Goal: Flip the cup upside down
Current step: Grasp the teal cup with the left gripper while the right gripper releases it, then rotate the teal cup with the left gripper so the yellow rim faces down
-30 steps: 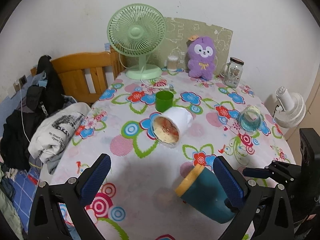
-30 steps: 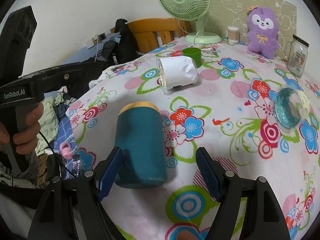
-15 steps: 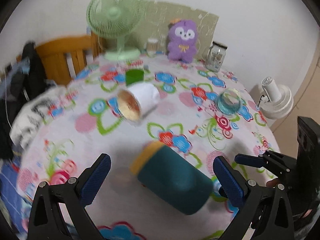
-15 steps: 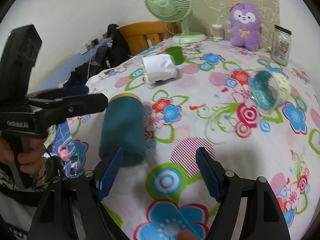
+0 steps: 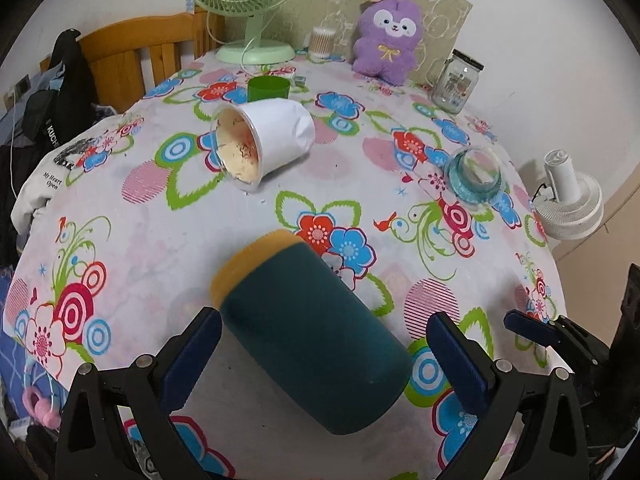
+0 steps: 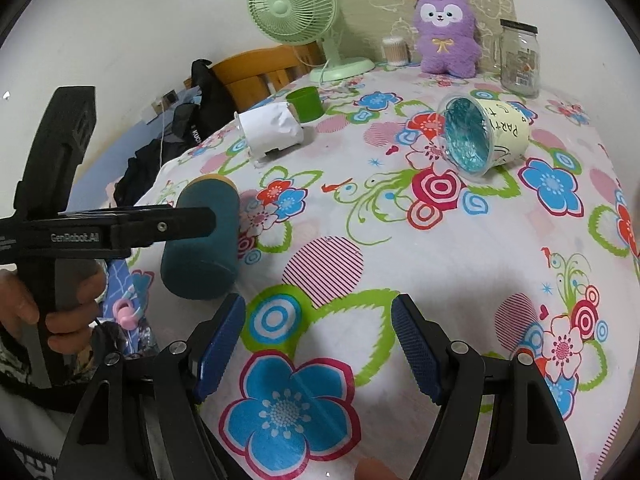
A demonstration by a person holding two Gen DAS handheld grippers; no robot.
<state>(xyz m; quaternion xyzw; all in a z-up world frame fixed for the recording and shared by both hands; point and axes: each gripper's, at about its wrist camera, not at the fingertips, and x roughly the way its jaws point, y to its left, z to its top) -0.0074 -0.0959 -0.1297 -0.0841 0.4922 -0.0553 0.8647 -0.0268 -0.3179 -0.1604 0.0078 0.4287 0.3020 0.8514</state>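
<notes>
A teal cup with a yellow rim (image 5: 308, 324) lies on its side on the flowered tablecloth, rim pointing away from me. My left gripper (image 5: 324, 356) is open with the cup's base end between its blue pads, which do not touch it. In the right wrist view the same cup (image 6: 204, 240) lies at the left, with the left gripper's finger beside it. My right gripper (image 6: 318, 344) is open and empty over the cloth, to the right of the cup.
A white paper cup (image 5: 264, 140) and a cup with a blue lining (image 5: 476, 176) lie on their sides farther back. A green cup (image 5: 268, 88), green fan (image 5: 252, 8), purple plush (image 5: 386, 36) and glass jar (image 5: 456, 76) stand at the back. Table edge (image 5: 40, 360) is close at the left.
My left gripper has moved in over the teal cup, which now lies between its pads. My right gripper has drawn back to the right, away from the cup.
</notes>
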